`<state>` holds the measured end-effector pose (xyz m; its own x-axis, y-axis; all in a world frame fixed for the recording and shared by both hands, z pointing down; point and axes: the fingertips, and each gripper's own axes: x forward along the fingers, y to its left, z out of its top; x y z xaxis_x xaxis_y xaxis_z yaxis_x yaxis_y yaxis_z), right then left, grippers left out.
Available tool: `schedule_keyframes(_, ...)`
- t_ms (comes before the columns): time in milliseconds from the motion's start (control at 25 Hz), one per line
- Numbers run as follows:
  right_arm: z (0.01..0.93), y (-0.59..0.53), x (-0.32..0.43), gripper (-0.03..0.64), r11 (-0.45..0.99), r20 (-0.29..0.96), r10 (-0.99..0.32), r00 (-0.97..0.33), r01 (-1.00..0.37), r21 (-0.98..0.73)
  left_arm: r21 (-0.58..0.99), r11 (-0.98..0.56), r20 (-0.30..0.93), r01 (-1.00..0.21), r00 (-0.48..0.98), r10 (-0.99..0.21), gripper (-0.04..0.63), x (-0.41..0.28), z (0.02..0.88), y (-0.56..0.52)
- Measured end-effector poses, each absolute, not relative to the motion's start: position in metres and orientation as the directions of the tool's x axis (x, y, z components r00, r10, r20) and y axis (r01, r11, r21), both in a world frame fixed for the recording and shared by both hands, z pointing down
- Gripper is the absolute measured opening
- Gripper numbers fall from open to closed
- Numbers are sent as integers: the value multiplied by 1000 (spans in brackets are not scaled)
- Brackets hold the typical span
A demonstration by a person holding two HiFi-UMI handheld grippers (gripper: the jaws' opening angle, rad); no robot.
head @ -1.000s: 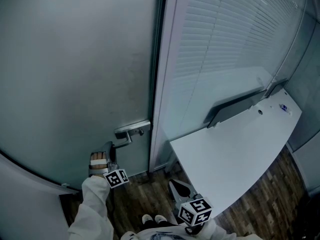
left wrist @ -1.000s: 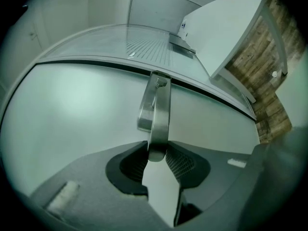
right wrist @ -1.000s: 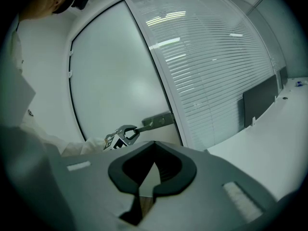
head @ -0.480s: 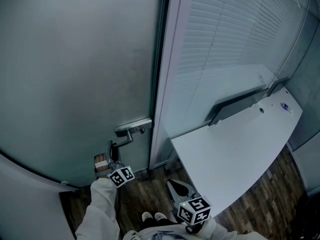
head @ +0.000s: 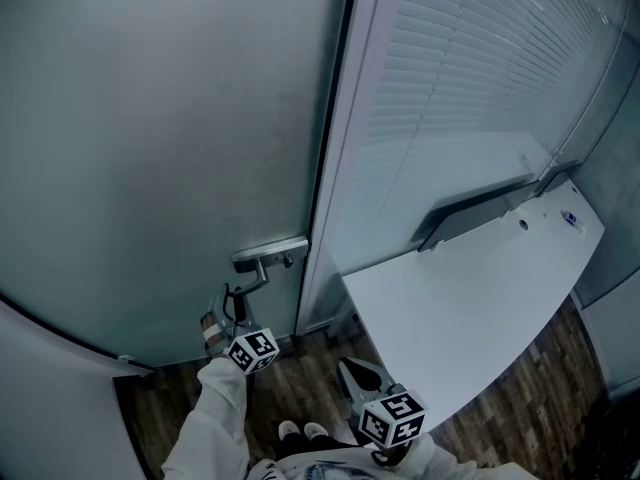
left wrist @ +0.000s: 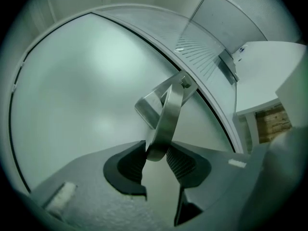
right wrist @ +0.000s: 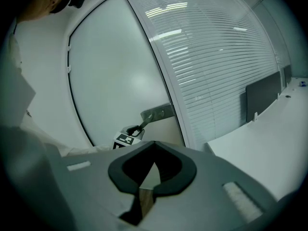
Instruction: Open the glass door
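Observation:
The frosted glass door [head: 150,148] carries a metal handle plate [head: 270,254] with a lever [head: 247,284] that slopes down to the left. My left gripper [head: 230,310] is shut on the lever's free end. In the left gripper view the lever [left wrist: 168,114] runs down between the ribbed pads [left wrist: 183,163], and the left gripper [left wrist: 156,154] presses on its tip from both sides. My right gripper [head: 358,376] hangs low near my body, away from the door. Seen in its own view, the right gripper [right wrist: 144,186] is shut on nothing, facing the handle [right wrist: 156,113].
The door frame [head: 335,168] stands right of the handle, then a glass wall with white blinds [head: 470,88]. A white curved desk [head: 470,308] with a dark screen panel [head: 470,213] juts out on the right. Below lies wood flooring [head: 300,378].
My left hand has rolled and sunk a little, and the lever it grips now slopes further down. The right gripper has stayed put.

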<state>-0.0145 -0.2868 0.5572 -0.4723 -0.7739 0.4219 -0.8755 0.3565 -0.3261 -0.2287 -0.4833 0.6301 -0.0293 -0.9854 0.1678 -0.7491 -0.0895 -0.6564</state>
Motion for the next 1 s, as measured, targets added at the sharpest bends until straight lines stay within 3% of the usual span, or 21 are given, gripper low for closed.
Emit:
schedule_keyframes(680,560,-277,-31,5,384,395,-758,-519,-845,-372,-684,-144,216,-715,-10,-976,126,-223,631,-437)
schedule_keyframes(1000,561,-279,-41,5,407,384,-743,-549,-825,-393,-771,-192,236,-607,7,-972,112,-216,633,-416)
